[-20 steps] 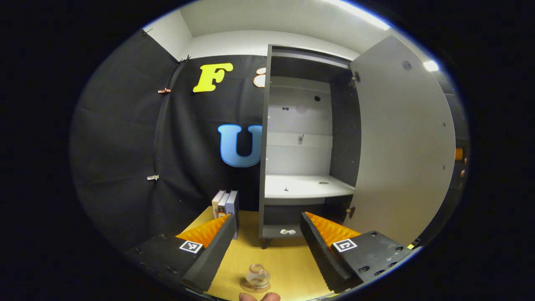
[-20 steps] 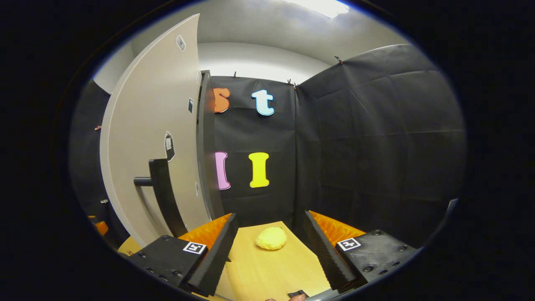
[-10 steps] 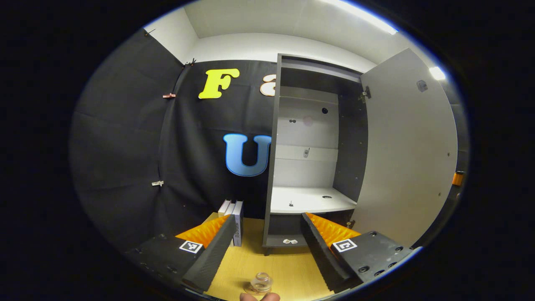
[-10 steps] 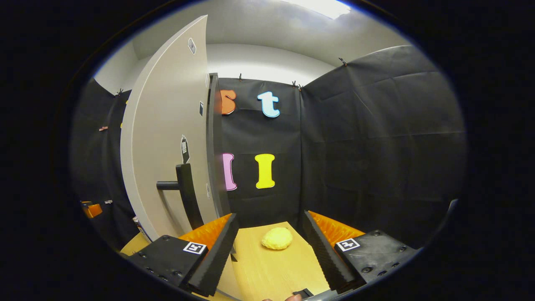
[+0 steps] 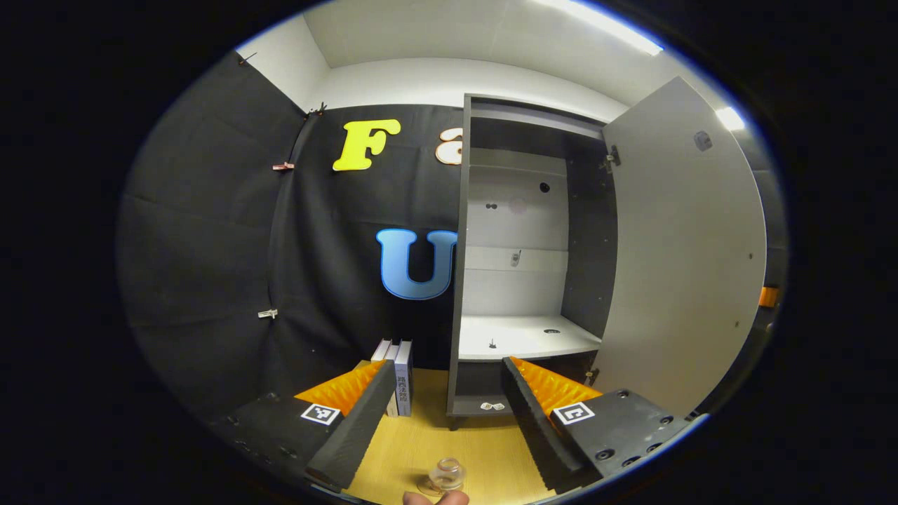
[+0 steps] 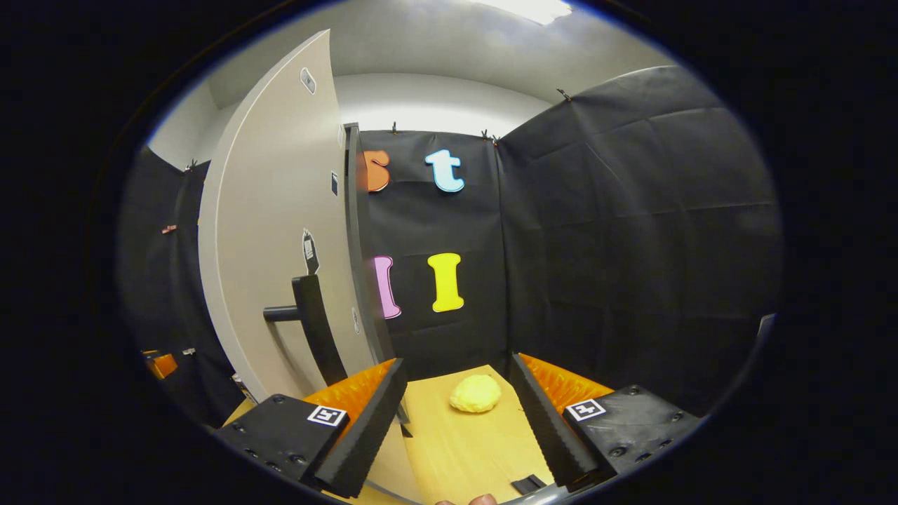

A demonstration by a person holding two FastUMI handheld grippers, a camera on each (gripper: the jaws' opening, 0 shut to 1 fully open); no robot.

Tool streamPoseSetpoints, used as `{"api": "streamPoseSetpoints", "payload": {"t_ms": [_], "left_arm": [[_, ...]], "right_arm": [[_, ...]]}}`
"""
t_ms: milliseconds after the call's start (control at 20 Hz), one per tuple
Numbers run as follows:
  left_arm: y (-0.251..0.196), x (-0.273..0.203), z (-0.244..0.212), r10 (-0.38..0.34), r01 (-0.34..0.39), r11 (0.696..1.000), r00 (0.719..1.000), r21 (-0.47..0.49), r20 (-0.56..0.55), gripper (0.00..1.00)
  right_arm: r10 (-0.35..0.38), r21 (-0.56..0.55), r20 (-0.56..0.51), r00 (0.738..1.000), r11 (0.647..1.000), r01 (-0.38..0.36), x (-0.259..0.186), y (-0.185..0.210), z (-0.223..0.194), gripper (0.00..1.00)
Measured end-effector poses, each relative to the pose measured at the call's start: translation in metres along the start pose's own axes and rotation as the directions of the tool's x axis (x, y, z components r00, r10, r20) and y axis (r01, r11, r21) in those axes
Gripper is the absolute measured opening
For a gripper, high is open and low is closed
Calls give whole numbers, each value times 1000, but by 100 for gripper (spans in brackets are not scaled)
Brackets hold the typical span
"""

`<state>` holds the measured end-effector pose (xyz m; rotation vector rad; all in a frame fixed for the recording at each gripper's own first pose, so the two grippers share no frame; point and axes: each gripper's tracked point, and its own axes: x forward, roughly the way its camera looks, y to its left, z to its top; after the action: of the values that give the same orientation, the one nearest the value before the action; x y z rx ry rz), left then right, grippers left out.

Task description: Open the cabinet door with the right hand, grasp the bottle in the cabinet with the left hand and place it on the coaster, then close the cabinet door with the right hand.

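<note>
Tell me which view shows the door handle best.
Right gripper view: the door handle stands out from the outer face of the open cabinet door. The left gripper view gives the door's inner face, which hides the handle.

a few books (image 5: 398, 375) stand upright in a row on the wooden counter (image 5: 421, 449), close against the black cloth wall (image 5: 210, 266) at the back. in the right gripper view a lumpy yellow thing (image 6: 476, 393) lies on the same counter, near the far wall. a small flat black piece (image 6: 527, 484) rests on the counter's near edge. small clips (image 5: 266, 313) pin the cloth's seams. strip lights (image 5: 603, 28) glow on the white ceiling.
</note>
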<state>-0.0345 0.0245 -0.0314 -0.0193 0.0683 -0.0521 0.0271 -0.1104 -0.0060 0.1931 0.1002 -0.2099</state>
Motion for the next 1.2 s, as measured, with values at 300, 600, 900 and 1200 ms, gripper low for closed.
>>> {"api": "streamPoseSetpoints", "payload": {"t_ms": [300, 600, 900, 1200], "left_arm": [[-4, 3, -2, -11, 11, 1000, 1000, 6, -3, 95], [1, 5, -1, -2, 2, 1000, 1000, 8, 3, 95], [9, 5, 0, 12, -12, 1000, 1000, 10, 9, 95], [15, 6, 2, 25, -25, 1000, 1000, 12, 9, 95]], "right_arm": [[56, 24, -13, 998, 998, -56, -13, 31, -8, 97], [171, 59, -36, 985, 984, -169, -16, 84, -19, 98], [284, 58, -50, 958, 958, -281, -16, 144, -30, 98], [368, 58, -60, 928, 929, -365, -10, 194, -42, 98]]}}
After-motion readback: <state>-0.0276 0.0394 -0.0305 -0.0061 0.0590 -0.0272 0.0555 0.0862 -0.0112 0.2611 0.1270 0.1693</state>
